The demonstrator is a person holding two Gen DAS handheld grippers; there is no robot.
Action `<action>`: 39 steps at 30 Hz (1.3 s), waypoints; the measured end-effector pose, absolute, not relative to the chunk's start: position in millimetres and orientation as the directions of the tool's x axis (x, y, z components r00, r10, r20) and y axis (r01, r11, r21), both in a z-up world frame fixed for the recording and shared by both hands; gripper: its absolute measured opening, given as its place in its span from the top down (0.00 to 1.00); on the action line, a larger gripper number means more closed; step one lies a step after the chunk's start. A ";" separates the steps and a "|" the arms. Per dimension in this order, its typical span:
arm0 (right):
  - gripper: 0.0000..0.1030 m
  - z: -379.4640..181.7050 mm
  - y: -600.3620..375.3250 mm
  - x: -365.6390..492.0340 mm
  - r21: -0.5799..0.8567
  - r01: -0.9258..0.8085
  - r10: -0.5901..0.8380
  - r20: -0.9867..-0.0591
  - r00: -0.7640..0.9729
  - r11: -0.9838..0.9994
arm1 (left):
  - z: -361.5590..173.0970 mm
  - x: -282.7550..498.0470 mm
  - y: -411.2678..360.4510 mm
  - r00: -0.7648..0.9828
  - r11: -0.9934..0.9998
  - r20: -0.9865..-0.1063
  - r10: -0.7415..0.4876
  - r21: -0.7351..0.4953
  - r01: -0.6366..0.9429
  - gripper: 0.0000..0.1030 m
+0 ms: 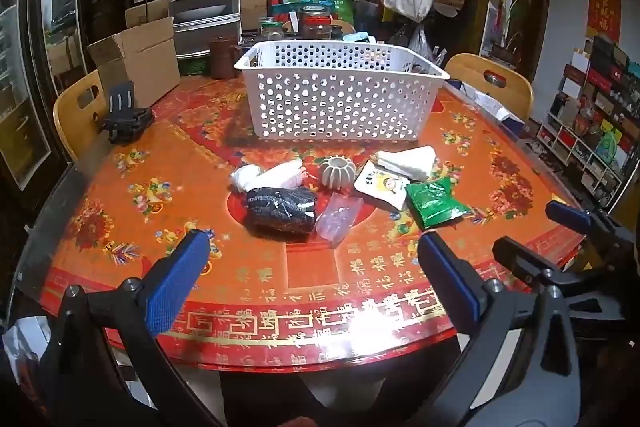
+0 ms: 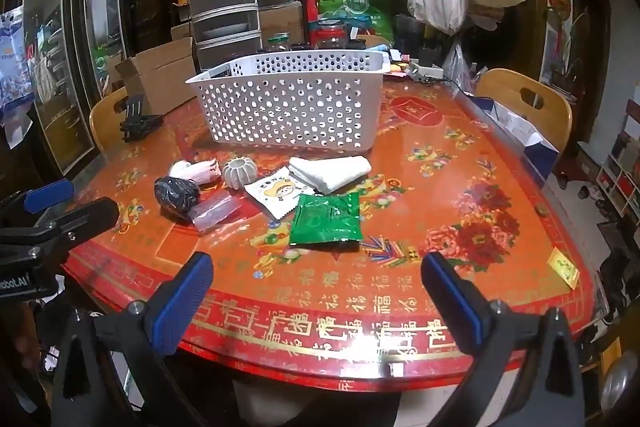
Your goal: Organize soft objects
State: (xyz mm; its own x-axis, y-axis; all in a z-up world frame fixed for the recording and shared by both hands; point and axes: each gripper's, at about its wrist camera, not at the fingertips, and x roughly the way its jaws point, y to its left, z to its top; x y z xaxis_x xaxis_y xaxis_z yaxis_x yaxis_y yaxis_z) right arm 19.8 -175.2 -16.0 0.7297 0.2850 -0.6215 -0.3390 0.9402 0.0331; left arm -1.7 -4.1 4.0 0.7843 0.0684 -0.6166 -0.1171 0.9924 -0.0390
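Note:
A white perforated basket stands mid-table. In front of it lie a black bundle, white rolled socks, a grey ribbed holder, a clear plastic bag, a white cartoon packet, a folded white cloth and a green packet. My left gripper hangs open near the table's front edge, short of the black bundle. My right gripper is open too, just short of the green packet.
The table has a red patterned cover. A black phone stand and a cardboard box sit at the back left. Wooden chairs flank the table. Jars, drawers and hanging bags crowd the back.

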 end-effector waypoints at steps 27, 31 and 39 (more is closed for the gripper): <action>0.00 -21.3 -175.6 24.5 0.039 -0.338 0.284 -0.637 0.717 0.940 | 0.6 -0.6 -2.6 0.784 0.990 -0.617 0.063 -0.058 -0.126 0.00; 0.00 -20.9 -175.6 24.9 0.039 -0.338 0.283 -0.637 0.717 0.941 | 0.9 -0.8 -2.2 0.784 0.990 -0.617 0.062 -0.060 -0.125 0.00; 0.00 -21.6 -175.2 24.3 0.039 -0.338 0.283 -0.639 0.715 0.940 | 1.4 -0.9 -1.8 0.785 0.990 -0.616 0.062 -0.060 -0.125 0.00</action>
